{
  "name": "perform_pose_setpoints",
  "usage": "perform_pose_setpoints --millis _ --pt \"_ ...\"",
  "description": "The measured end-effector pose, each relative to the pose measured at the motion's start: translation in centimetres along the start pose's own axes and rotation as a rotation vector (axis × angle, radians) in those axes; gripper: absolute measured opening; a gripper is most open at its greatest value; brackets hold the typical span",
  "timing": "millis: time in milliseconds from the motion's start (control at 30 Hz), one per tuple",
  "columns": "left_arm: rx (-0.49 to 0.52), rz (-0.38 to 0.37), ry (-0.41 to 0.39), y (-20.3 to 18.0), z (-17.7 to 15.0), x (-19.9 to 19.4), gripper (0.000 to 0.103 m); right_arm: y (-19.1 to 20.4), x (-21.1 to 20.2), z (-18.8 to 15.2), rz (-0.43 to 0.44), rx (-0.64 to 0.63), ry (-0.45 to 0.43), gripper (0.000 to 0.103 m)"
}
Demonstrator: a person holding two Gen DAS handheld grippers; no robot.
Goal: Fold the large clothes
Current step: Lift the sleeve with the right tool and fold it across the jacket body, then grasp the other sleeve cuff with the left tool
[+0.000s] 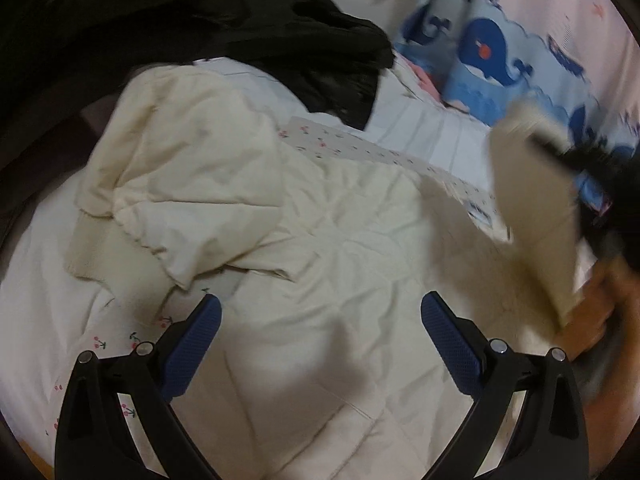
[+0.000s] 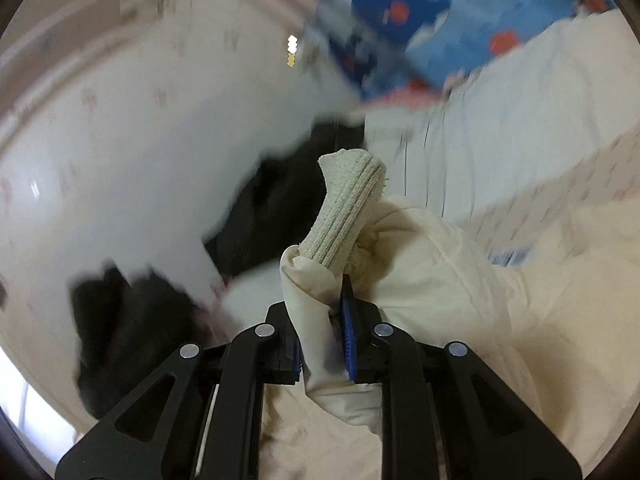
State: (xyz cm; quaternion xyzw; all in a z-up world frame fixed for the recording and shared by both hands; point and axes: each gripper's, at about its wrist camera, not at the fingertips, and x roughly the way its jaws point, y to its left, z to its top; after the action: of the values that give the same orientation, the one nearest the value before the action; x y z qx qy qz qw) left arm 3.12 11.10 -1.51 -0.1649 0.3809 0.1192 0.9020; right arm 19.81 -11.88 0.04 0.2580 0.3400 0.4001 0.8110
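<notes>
In my left wrist view, the left gripper (image 1: 320, 320) sits at the bottom of the frame with its two blue-padded fingers (image 1: 196, 340) spread wide apart, holding nothing and touching nothing. Between and beyond them lies the cream padded jacket (image 1: 320, 240), spread over the bed (image 1: 420, 136) and filling the centre of the frame. One sleeve (image 1: 160, 200) is folded across the body at centre left, running from the upper middle down toward the lower left, and ends in a ribbed cuff (image 1: 92, 252) at the left edge. A dark garment (image 1: 312, 52) is heaped at the upper left. A blue whale-print pillow (image 1: 492, 60) stands at the upper right. At the right edge, blurred, a lifted flap of cream fabric (image 1: 532, 208) hangs in the air beside a hand (image 1: 600, 312) at lower right.

In my right wrist view, the right gripper (image 2: 324, 332) sits at bottom centre with its fingers drawn together, clamped on the jacket's other sleeve (image 2: 312, 300). That sleeve's knit cuff (image 2: 344, 212) sticks up past the fingertips, its long axis tilting toward the upper right of the frame. The dark garment (image 2: 132, 320) is blurred at the left, the jacket body (image 2: 480, 320) fills the right, and the whale pillow (image 2: 400, 8) shows at the top.
</notes>
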Motion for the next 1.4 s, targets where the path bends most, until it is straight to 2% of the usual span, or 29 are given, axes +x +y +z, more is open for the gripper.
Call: perform_pose_setpoints --millis 133,233,300,333,367,400,467,500,533,600,633,667,733,833,933,1000,1067,1167,1233,1300,1400 --pt "-0.054 -0.008 -0.004 1.2 0.5 -0.1 0.096 -1.1 5.6 -4.2 -0.016 -0.019 0.168 0.018" --pt "-0.071 -0.012 -0.002 1.7 0.7 -0.1 0.096 -3.1 8.9 -6.1 -0.084 0.002 0.33 0.019" --pt "-0.071 -0.011 0.007 1.7 0.6 0.1 0.096 -2.8 9.0 -6.4 -0.101 -0.001 0.334 0.021" --pt "-0.069 -0.012 0.011 1.7 0.5 0.2 0.096 -2.1 8.9 -6.1 -0.1 -0.01 0.325 0.028" --pt "-0.065 -0.012 0.016 1.5 0.4 0.3 0.096 -1.3 8.5 -6.0 -0.072 -0.019 0.305 0.057" --pt "-0.06 -0.01 0.017 1.4 0.3 0.3 0.096 -0.4 7.8 -5.9 -0.037 -0.044 0.256 0.082" --pt "-0.037 -0.006 0.018 1.0 0.1 0.3 0.096 1.5 6.4 -6.5 -0.036 -0.126 0.172 0.096" --pt "-0.029 -0.006 0.019 0.9 0.1 0.3 0.096 2.1 6.9 -7.2 -0.063 -0.184 0.185 0.096" --pt "-0.02 -0.005 0.02 0.7 0.0 0.3 0.096 2.2 7.8 -7.5 -0.095 -0.212 0.24 0.096" --pt "-0.017 -0.005 0.02 0.6 0.0 0.3 0.096 1.7 12.2 -9.5 -0.201 -0.251 0.475 0.097" --pt "-0.017 -0.007 0.02 0.6 0.0 0.3 0.096 2.0 12.5 -9.8 -0.22 -0.284 0.484 0.097" --pt "-0.015 -0.008 0.02 0.6 0.0 0.3 0.096 2.3 12.4 -9.7 -0.214 -0.292 0.476 0.097" --pt "-0.015 -0.008 0.012 0.7 0.0 0.1 0.096 2.7 10.8 -8.6 -0.149 -0.213 0.421 0.097" --pt "-0.005 -0.01 -0.018 0.5 0.0 -0.6 0.096 3.0 6.8 -7.3 -0.148 -0.13 0.335 0.097" --pt "0.011 0.016 -0.087 0.5 0.2 -1.6 0.096 2.9 0.4 -7.8 -0.1 -0.048 0.273 0.097" --pt "-0.011 -0.029 -0.101 0.9 0.3 -1.8 0.096 3.0 -4.0 -9.3 -0.081 0.008 0.237 0.096" --pt "-0.093 -0.12 -0.11 2.7 0.3 -2.1 0.096 2.5 -7.6 -10.2 -0.053 0.069 0.215 0.097" --pt "-0.241 -0.202 -0.144 6.0 0.1 -2.8 0.096 1.9 -10.8 -11.3 -0.031 0.098 0.182 0.097" --pt "-0.347 -0.264 -0.159 9.1 -0.4 -3.1 0.096 1.3 -11.2 -11.2 -0.014 0.147 0.17 0.097" --pt "-0.434 -0.314 -0.143 11.7 -1.0 -2.6 0.096 0.8 -11.8 -11.1 0.051 0.195 0.178 0.097" --pt "-0.569 -0.353 -0.119 15.2 -1.6 -1.4 0.096 2.4 -11.5 -11.3 0.081 0.154 0.191 0.097"
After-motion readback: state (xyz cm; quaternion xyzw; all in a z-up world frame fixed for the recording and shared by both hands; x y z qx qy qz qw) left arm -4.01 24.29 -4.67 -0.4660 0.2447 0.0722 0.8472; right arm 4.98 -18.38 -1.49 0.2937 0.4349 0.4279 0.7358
